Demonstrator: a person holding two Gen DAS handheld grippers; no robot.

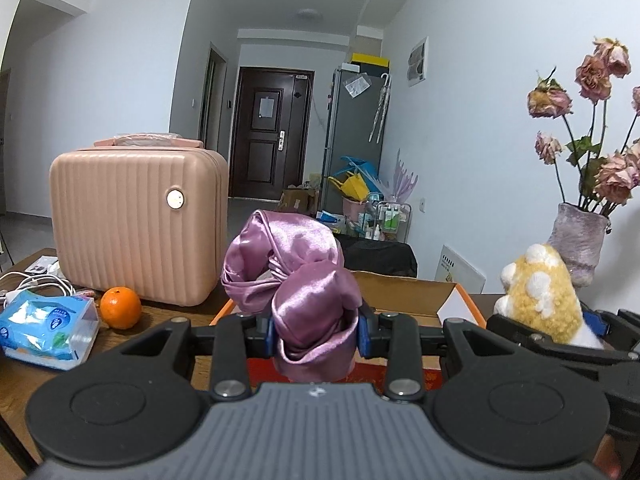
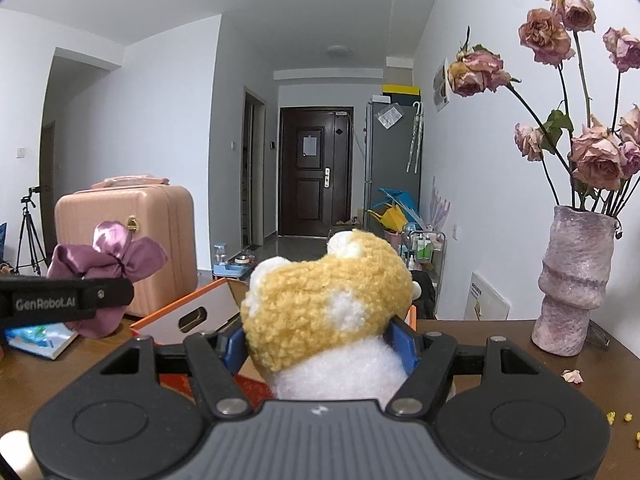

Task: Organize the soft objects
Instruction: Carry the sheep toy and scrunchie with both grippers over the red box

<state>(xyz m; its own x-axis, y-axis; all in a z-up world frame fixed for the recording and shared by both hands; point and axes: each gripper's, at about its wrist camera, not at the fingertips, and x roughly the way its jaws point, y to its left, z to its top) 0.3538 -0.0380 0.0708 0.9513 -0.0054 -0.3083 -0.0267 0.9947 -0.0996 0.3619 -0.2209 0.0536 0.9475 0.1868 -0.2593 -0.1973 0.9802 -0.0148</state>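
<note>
Left tool (image 1: 316, 330) is clenching a shiny purple satin scrunchie (image 1: 296, 276), holding it above the open orange-edged cardboard box (image 1: 416, 296). Right tool (image 2: 320, 346) is gripping a fuzzy yellow-and-white plush toy (image 2: 328, 312) over the same box, rightward of the scrunchie.

A purple satin cloth (image 1: 300, 280), glossy and crumpled into a knotted bundle of loops, is pinched at its lower end between the blue pads of the left gripper (image 1: 316, 336) and stands up out of them, its folds billowing above and forward of the fingertips. A fuzzy plush toy (image 2: 328, 320), yellow with white patches above and plain white below, is squeezed at its white part between the blue pads of the right gripper (image 2: 320, 350), its yellow part bulging upright above them. Both are held above the counter.
</note>
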